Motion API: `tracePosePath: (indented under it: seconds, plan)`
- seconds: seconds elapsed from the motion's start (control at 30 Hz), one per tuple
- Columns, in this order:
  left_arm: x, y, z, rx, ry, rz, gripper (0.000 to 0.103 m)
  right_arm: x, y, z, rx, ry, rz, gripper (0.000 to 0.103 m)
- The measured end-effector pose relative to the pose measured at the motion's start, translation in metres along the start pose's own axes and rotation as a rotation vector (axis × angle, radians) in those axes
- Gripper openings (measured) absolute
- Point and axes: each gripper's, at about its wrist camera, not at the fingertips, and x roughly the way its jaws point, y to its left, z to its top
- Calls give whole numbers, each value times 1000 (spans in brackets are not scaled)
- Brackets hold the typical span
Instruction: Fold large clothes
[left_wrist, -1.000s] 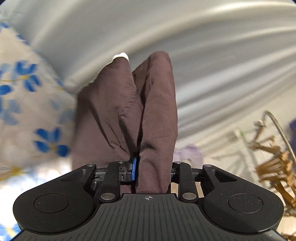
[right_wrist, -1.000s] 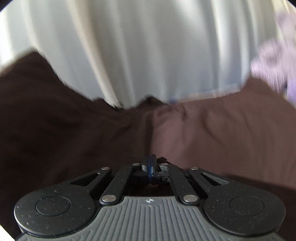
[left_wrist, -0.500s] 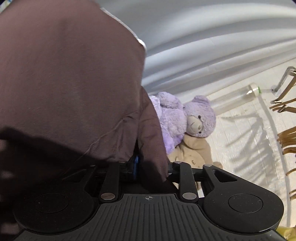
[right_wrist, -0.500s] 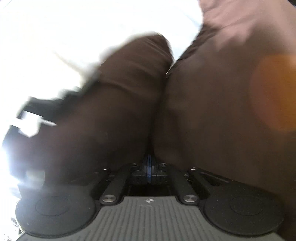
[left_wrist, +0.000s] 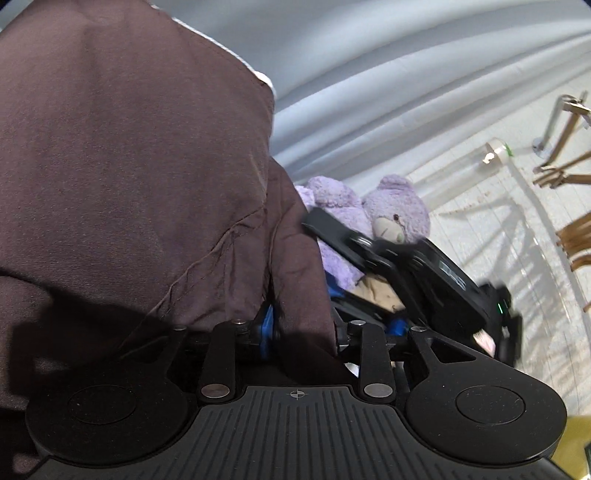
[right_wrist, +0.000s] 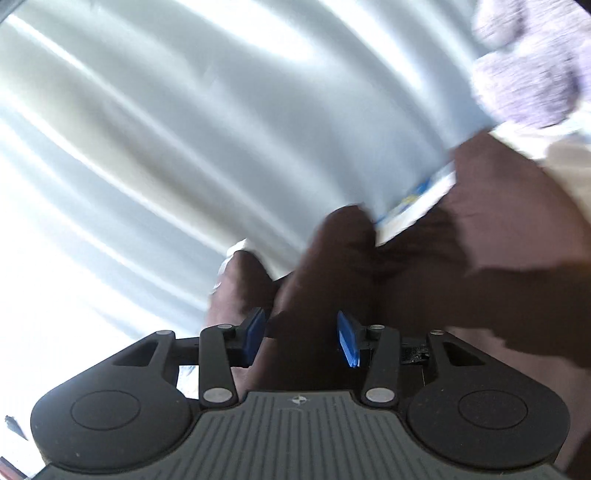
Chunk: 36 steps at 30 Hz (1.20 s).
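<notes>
Only the left wrist view shows the purple teddy bear (left_wrist: 397, 210) beside the brown garment (left_wrist: 129, 166), which the left gripper (left_wrist: 301, 325) clamps. The right gripper (right_wrist: 301, 334), just opening, stands apart around a fold. No writing is readable.

Home, looks like a bedroom or living space. Pale pleated curtain (left_wrist: 388, 74) fills the far side, daylight glowing through it in the right wrist view. Purple teddy bear (left_wrist: 395, 210) lies on the floor at the curtain foot, with a tan plush (left_wrist: 380, 291) beside it. Whitish plank floor (left_wrist: 491, 229) to the right with streaky shadows. Wooden hangers (left_wrist: 565, 177) on a metal rack (left_wrist: 554, 122) at the far right. Scrap of blue-flowered bedding (right_wrist: 417, 203), blurred, under brown cloth (left_wrist: 122, 155).
</notes>
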Motion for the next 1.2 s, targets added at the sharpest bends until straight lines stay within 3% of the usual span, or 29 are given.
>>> tracePosePath:
  seconds: [0.07, 0.23, 0.3, 0.37, 0.47, 0.57, 0.67, 0.73, 0.8, 0.87, 0.9, 0.93, 1.07, 1.2]
  plan:
    - [-2, -1, 1, 4, 7, -6, 35, 16, 5, 4, -44, 51, -20, 45]
    - [-18, -24, 7, 67, 27, 61, 45, 41, -5, 3, -88, 133, -141, 25]
    - [-39, -37, 9, 104, -3, 61, 50, 46, -10, -5, -114, 161, -222, 20]
    - [-69, -43, 13, 113, -82, 87, 59, 46, -17, -9, -102, 155, -218, 20]
    - [-112, -36, 24, 83, -261, 227, 63, 48, -18, -10, -131, 151, -228, 19]
    - [-133, -12, 32, 10, -345, 391, 63, 44, -11, -9, -152, 140, -238, 20]
    - [-132, 13, 32, -49, -334, 441, 63, 39, -10, -12, -131, 124, -210, 23]
    - [-126, 30, 31, -110, -298, 404, 63, 30, -13, -12, -104, 114, -184, 25]
    - [-126, 31, 29, -108, -305, 392, 67, 21, -16, -4, -53, 91, -132, 28]
    - [-123, 26, 30, -89, -297, 397, 67, 11, -16, 1, 4, 76, -42, 45]
    - [-122, 24, 30, -77, -292, 402, 67, 9, -15, 2, 19, 90, -3, 60]
    - [-117, 20, 31, -67, -287, 414, 67, 11, -12, 3, 18, 106, 24, 66]
    - [-113, 15, 26, -20, -273, 452, 68, 37, 10, -3, -75, 188, -6, 67]
    - [-113, 15, 27, 0, -255, 455, 68, 49, 24, -2, -106, 206, -36, 68]
